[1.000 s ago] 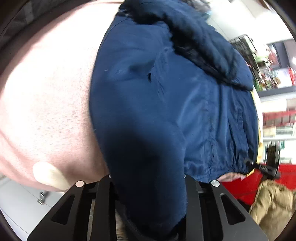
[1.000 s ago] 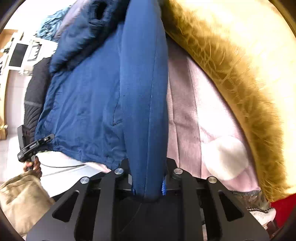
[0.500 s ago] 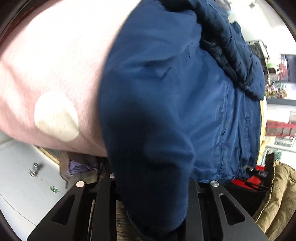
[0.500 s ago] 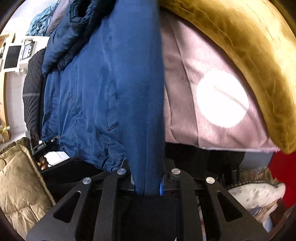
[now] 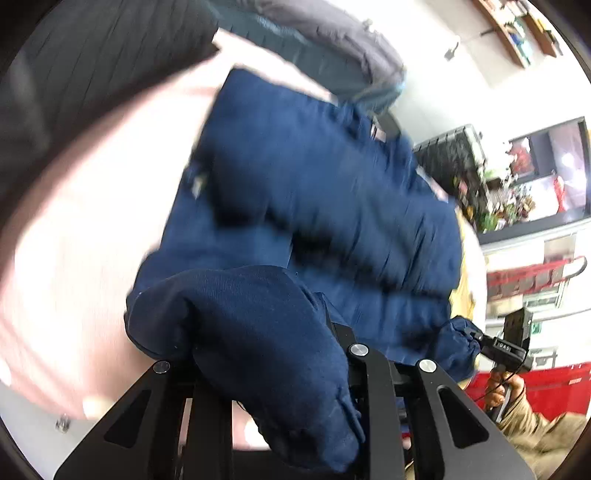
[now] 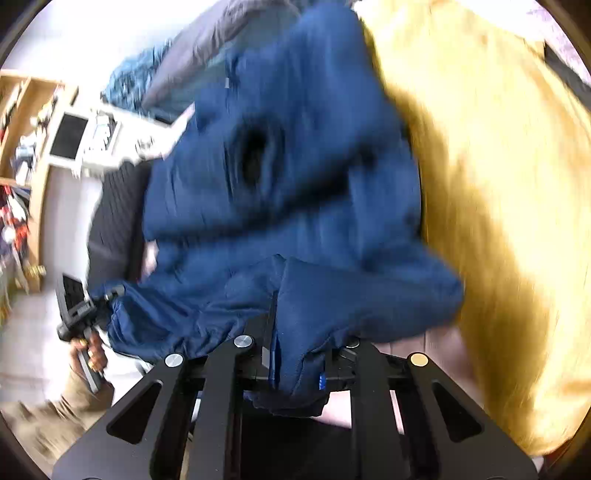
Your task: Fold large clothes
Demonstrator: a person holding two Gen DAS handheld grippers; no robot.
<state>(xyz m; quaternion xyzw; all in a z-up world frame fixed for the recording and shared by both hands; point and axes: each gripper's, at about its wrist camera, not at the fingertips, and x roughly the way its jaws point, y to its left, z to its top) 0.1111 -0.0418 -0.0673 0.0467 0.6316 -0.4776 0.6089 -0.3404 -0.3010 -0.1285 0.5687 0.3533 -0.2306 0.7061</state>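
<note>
A large navy blue jacket (image 5: 314,192) lies bunched on a pink bed cover (image 5: 85,240); it also shows in the right wrist view (image 6: 280,177). My left gripper (image 5: 280,376) is shut on a thick fold of the jacket's hem, which drapes over its fingers. My right gripper (image 6: 295,369) is shut on another blue edge of the jacket. The right gripper shows in the left wrist view (image 5: 506,350), and the left gripper in the right wrist view (image 6: 77,310), each at a jacket corner. Both views are motion-blurred.
A mustard furry blanket (image 6: 491,206) lies right of the jacket. A grey padded garment (image 5: 317,33) lies at the far end of the bed. Shelves and a screen (image 5: 546,173) stand beyond. The person's khaki sleeve (image 5: 535,439) shows at lower right.
Both grippers have swung the held hem forward over the bed; the jacket, stretched long before, is now doubled and bunched close in front of both cameras.
</note>
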